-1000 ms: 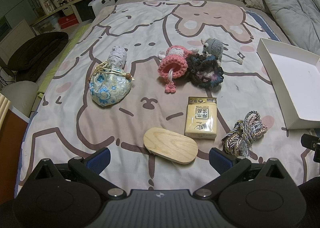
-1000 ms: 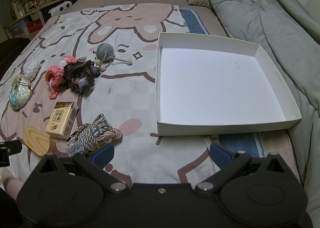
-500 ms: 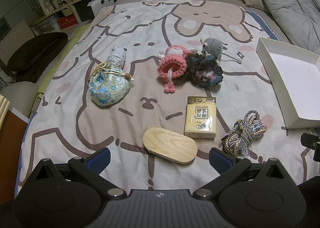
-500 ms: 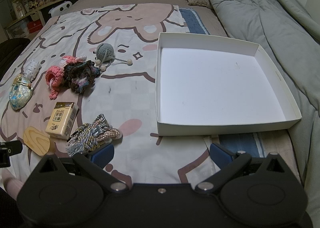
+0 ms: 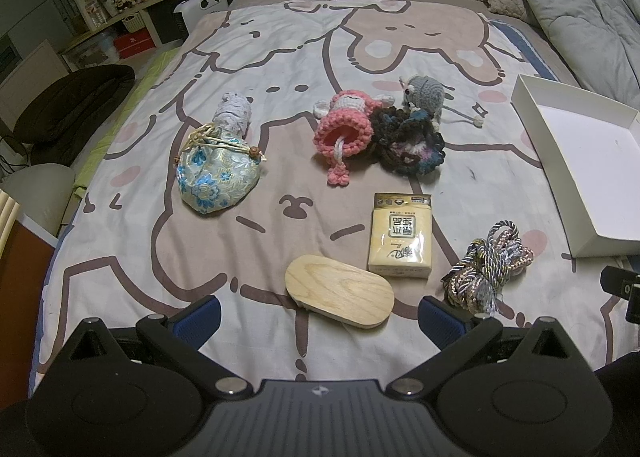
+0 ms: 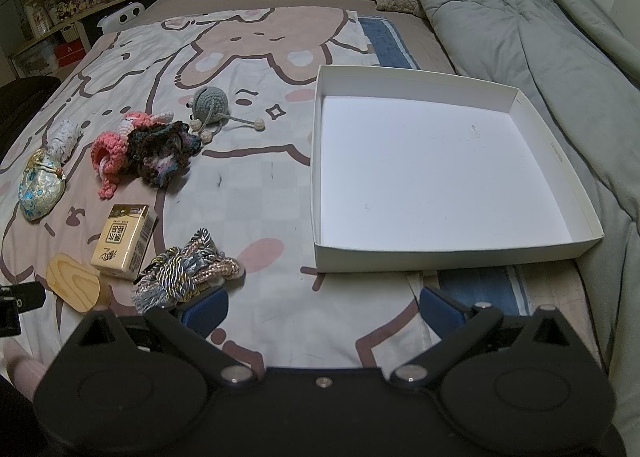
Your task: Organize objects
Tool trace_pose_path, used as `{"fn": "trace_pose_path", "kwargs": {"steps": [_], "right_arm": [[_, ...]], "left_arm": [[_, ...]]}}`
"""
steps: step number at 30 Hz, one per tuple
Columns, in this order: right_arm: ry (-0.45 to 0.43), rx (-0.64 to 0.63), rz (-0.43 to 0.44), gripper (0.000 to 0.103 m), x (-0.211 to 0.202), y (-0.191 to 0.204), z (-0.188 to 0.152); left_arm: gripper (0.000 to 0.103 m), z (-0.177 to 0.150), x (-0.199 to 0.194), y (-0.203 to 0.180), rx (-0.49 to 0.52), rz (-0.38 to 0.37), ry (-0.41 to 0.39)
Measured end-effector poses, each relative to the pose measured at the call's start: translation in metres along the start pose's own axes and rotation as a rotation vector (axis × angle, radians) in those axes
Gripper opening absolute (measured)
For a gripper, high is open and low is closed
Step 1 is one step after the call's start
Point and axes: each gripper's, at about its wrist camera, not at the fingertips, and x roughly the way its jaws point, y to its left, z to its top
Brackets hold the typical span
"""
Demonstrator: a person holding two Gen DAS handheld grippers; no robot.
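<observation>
Nothing packed yet: the white cardboard box (image 6: 440, 173) sits bare on the bed's cartoon-print sheet (image 5: 256, 69), and every item lies loose to its left. Left gripper (image 5: 318, 315) hovers low with both jaws spread wide, holding nothing; the wooden oval lid (image 5: 340, 294) lies right between and just ahead of its fingertips, long axis running roughly across the jaw gap and tilted slightly down to the right, so the jaws would have to close along its length or turn to catch the narrow side. Just beyond the lid is the yellow tissue pack (image 5: 401, 241), long axis pointing away from the gripper. Right gripper (image 6: 322, 307) is also released and holding nothing; the braided cord bundle (image 6: 188, 271) is touching or nearly touching its left fingertip (image 6: 206, 307), off to the left of the jaw gap, while the box is straight ahead and slightly right. Farther back sit the blue floral drawstring pouch (image 5: 218, 177), pink crochet piece (image 5: 344, 129), dark crochet scrunchie (image 5: 412, 141) and grey crochet mouse (image 5: 426, 95), the last three bunched and touching. My guess: left hand is nearer the lid and tissue pack, right hand nearer the cord and box.
</observation>
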Motion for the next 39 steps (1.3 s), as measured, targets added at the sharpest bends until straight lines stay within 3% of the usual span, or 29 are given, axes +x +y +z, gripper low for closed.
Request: {"fn": "trace_pose_path", "kwargs": {"steps": [30,39], "right_arm": [[-0.007,-0.005,0.009,0.103,0.002,-0.002,0.0],[-0.033,-0.086,0.022,0.103,0.005,0.018,0.008]], "left_arm": [[0.103,-0.002,0.0,-0.005,0.017,0.016,-0.01],[0.103,0.012,-0.004,-0.005,0.027,0.0,-0.051]]}}
